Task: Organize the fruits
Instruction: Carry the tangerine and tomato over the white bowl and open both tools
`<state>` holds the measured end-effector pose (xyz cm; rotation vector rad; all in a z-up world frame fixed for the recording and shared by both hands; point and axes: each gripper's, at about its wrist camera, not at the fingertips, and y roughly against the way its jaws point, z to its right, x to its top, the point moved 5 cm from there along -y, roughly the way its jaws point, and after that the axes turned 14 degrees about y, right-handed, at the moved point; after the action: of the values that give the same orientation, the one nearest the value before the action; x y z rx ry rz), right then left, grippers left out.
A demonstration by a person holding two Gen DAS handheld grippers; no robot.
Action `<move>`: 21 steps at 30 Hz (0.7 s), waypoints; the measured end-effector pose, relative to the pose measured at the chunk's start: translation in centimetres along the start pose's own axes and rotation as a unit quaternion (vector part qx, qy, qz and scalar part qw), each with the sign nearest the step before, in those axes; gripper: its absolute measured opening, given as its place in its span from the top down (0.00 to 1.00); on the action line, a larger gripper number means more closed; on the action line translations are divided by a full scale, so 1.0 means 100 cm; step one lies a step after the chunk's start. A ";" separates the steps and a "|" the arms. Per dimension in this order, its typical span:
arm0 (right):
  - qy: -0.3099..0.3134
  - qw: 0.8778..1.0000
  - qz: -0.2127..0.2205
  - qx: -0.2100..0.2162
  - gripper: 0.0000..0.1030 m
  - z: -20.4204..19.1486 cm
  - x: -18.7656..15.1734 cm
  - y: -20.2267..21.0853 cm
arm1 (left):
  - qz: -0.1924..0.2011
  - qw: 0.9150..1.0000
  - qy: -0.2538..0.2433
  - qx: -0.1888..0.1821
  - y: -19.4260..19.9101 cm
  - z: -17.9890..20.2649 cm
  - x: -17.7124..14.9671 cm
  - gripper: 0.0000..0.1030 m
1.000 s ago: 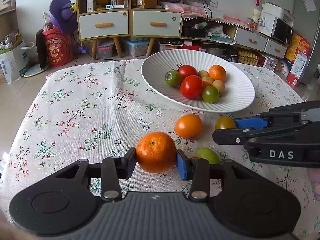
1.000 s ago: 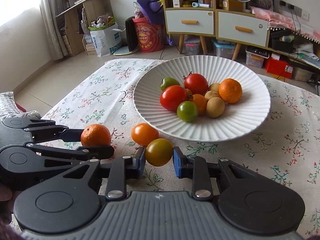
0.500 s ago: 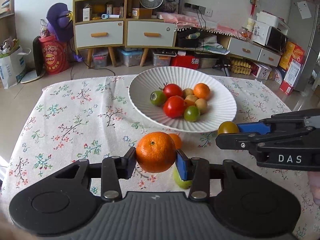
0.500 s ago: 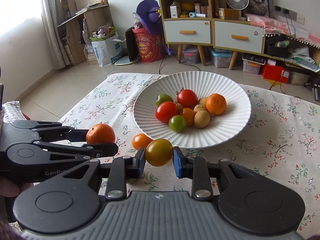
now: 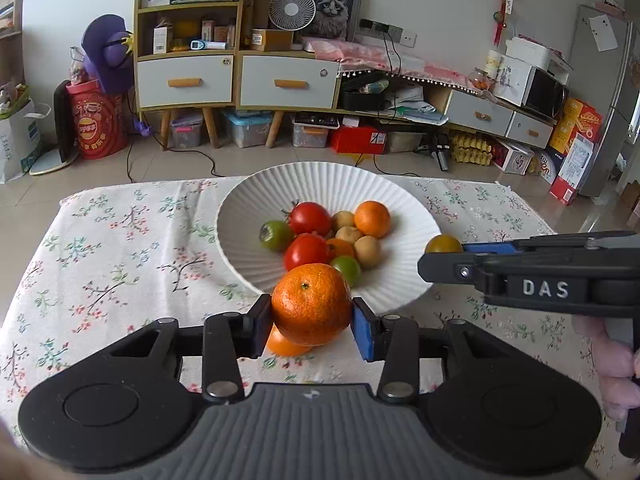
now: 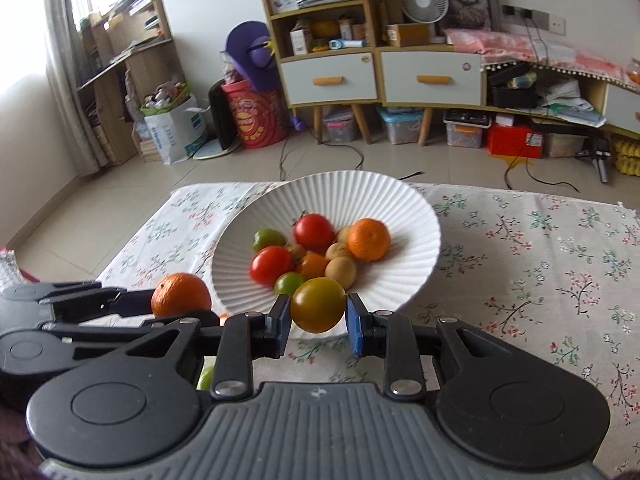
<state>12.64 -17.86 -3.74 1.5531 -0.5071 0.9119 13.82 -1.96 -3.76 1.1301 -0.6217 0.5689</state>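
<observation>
We have lifted both fruits off the tablecloth (image 5: 120, 240): left gripper (image 5: 312, 322) clamps the tangerine (image 5: 310, 304), right gripper (image 6: 318, 318) the yellow-green tomato (image 6: 318, 304), both now nearing the white plate's (image 6: 400, 216) near rim, ready for release.

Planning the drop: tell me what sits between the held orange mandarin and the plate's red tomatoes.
A small green tomato, in the white ribbed plate, directly behind the mandarin; left wrist view.

Black gripper (image 5: 312, 326), blue pads (image 5: 363, 334), apparently "DAS" lettering.
</observation>
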 end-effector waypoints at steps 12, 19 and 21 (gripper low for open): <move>-0.061 0.998 0.002 -0.013 0.75 0.026 -0.002 -0.012 | -0.004 1.000 0.001 -0.025 -0.037 0.040 0.002 0.60; -0.071 0.997 0.005 -0.006 0.75 0.034 -0.001 -0.016 | -0.001 1.000 0.008 -0.023 -0.047 0.041 0.002 0.60; -0.074 0.997 0.004 -0.008 0.75 0.035 -0.002 -0.017 | 0.002 1.000 0.006 -0.023 -0.048 0.044 0.003 0.60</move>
<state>14.78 -20.92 -4.91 1.6123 -0.6252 0.7988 16.67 -7.63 -5.33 1.0821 -0.6228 0.5618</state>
